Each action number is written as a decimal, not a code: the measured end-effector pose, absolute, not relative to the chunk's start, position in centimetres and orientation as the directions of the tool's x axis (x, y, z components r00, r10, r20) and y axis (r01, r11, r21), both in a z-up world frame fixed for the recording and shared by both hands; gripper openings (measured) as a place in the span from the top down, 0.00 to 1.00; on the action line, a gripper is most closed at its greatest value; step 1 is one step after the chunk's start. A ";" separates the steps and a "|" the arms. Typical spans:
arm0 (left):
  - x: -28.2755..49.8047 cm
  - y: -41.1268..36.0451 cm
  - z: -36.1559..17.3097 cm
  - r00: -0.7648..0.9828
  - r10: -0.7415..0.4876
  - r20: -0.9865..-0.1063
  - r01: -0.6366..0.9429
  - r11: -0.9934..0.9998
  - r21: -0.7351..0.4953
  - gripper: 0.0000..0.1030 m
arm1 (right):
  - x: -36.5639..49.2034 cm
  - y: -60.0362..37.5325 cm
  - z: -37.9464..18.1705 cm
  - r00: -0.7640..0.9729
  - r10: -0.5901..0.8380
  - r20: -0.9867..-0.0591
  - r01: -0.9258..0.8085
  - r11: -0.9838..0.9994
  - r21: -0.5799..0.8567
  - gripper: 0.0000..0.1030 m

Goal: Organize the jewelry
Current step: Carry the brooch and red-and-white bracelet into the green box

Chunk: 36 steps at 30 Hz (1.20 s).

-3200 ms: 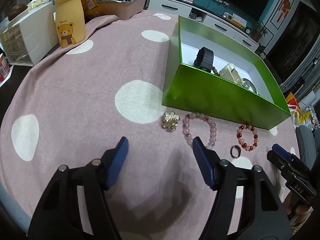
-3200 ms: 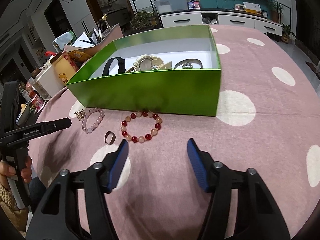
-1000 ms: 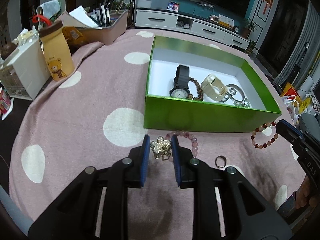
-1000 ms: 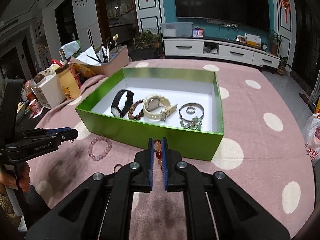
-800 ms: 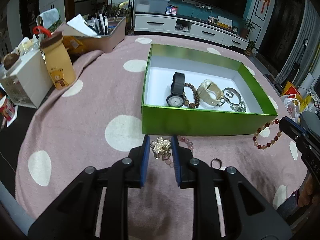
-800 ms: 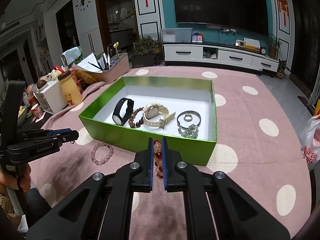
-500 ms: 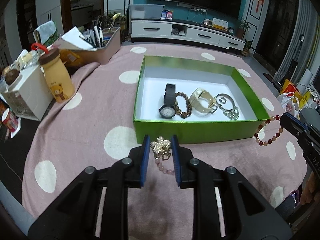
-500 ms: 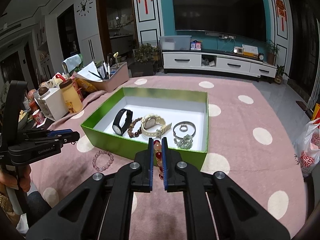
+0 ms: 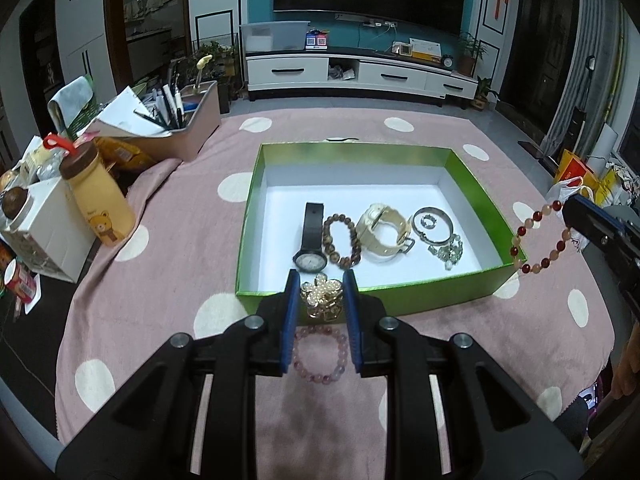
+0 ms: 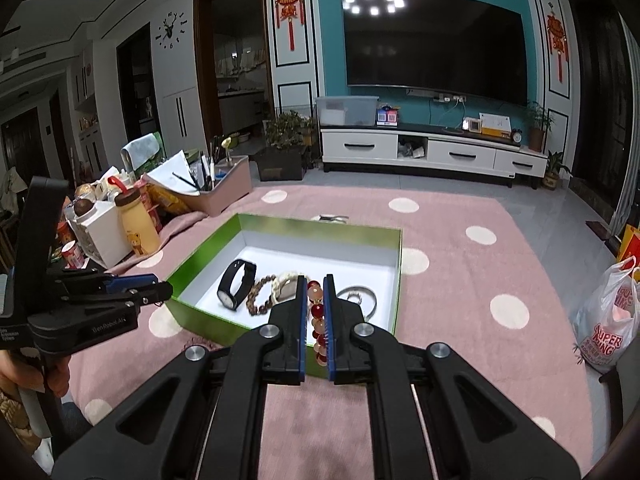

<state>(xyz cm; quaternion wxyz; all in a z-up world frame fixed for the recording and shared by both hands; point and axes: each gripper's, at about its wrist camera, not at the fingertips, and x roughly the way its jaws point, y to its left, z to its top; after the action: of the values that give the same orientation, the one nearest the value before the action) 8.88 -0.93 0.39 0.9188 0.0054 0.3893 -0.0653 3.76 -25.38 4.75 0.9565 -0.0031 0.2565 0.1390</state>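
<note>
Pink polka-dot cloth (image 9: 168,280) covers the table, with a television wall behind. Your left gripper (image 9: 320,300) is clenched on a gold pearl brooch (image 9: 323,295), held just above the near wall of the green box (image 9: 472,188). Your right gripper (image 10: 315,312) is clamped on a red-and-peach bead bracelet (image 9: 540,240), which hangs as a loop off the box's right near corner. A pink bead bracelet (image 9: 319,354) lies on the cloth before the box's near wall. Inside, along the near side of the box, lie a black watch (image 9: 312,240), a brown bead bracelet (image 9: 340,240), a cream watch (image 9: 384,230) and silver pieces (image 9: 438,232). Step in hand, by judgement: carrying both pieces to the box. Next, bring each gripper over bare white floor near the far wall, lower, then let go.
</note>
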 end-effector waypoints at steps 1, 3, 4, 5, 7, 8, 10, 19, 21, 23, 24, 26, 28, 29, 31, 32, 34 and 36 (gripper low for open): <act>9.1 -1.1 0.5 0.688 -0.116 -0.716 0.127 0.991 -0.038 0.79 | 3.9 -25.4 4.9 0.832 0.264 -0.488 -0.267 0.962 0.065 0.93; 9.4 -1.4 0.6 0.688 -0.117 -0.716 0.132 0.991 -0.035 0.79 | 4.3 -25.6 5.1 0.835 0.263 -0.484 -0.265 0.962 0.066 0.93; 9.6 -1.5 0.6 0.688 -0.117 -0.716 0.134 0.990 -0.033 0.79 | 4.6 -25.6 5.1 0.836 0.262 -0.482 -0.263 0.963 0.067 0.93; 9.9 -1.6 0.6 0.689 -0.117 -0.715 0.137 0.990 -0.031 0.79 | 4.8 -25.7 5.2 0.837 0.261 -0.482 -0.261 0.963 0.069 0.93; 10.2 -1.9 0.7 0.690 -0.119 -0.714 0.143 0.989 -0.026 0.79 | 5.2 -25.8 5.2 0.837 0.260 -0.481 -0.259 0.963 0.070 0.93; 10.4 -2.0 0.7 0.690 -0.119 -0.713 0.145 0.989 -0.025 0.79 | 5.4 -25.8 5.2 0.838 0.259 -0.480 -0.258 0.964 0.069 0.93; 10.8 -2.2 0.8 0.691 -0.121 -0.713 0.150 0.988 -0.023 0.79 | 5.8 -25.8 5.2 0.838 0.258 -0.480 -0.257 0.964 0.070 0.93; 12.6 -3.1 0.9 0.692 -0.130 -0.710 0.170 0.985 -0.015 0.79 | 7.2 -25.8 5.0 0.836 0.259 -0.484 -0.256 0.964 0.074 0.93; 13.0 -3.3 0.9 0.691 -0.132 -0.710 0.173 0.985 -0.014 0.79 | 7.8 -25.8 4.8 0.834 0.258 -0.488 -0.254 0.964 0.075 0.93; 13.4 -3.5 0.8 0.690 -0.132 -0.711 0.176 0.984 -0.011 0.79 | 8.3 -25.8 4.6 0.831 0.256 -0.493 -0.251 0.965 0.078 0.93; 13.6 -3.6 0.7 0.690 -0.132 -0.712 0.177 0.984 -0.011 0.79 | 8.5 -25.8 4.4 0.830 0.255 -0.496 -0.250 0.965 0.078 0.93; 14.1 -3.8 0.6 0.687 -0.135 -0.714 0.181 0.983 -0.012 0.79 | 9.0 -25.9 4.1 0.827 0.254 -0.502 -0.248 0.965 0.081 0.93; 14.6 -3.9 0.4 0.684 -0.136 -0.717 0.182 0.983 -0.013 0.79 | 9.4 -25.9 3.8 0.823 0.253 -0.508 -0.245 0.966 0.084 0.93; 14.8 -4.0 0.3 0.682 -0.137 -0.718 0.182 0.983 -0.014 0.79 | 9.6 -25.9 3.7 0.822 0.253 -0.510 -0.245 0.966 0.085 0.93; 15.3 -4.3 0.1 0.679 -0.138 -0.721 0.185 0.983 -0.014 0.79 | 10.0 -25.9 3.5 0.820 0.252 -0.514 -0.243 0.966 0.086 0.93; 15.6 -4.4 0.0 0.678 -0.139 -0.722 0.186 0.982 -0.015 0.79 | 10.1 -25.9 3.4 0.819 0.252 -0.516 -0.242 0.966 0.087 0.93; 16.1 -4.7 -0.2 0.674 -0.141 -0.725 0.188 0.982 -0.016 0.79 | 10.5 -25.7 3.2 0.817 0.252 -0.520 -0.242 0.966 0.088 0.93; 16.5 -4.8 -0.5 0.670 -0.140 -0.729 0.188 0.982 -0.016 0.79 | 11.0 -25.7 2.9 0.814 0.252 -0.524 -0.242 0.966 0.089 0.93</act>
<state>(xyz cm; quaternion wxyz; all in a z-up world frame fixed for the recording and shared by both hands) 16.48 -4.76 -0.50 0.9134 0.0301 0.3959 -0.0897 10.97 -25.74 2.94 0.9523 0.0093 0.2763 0.1295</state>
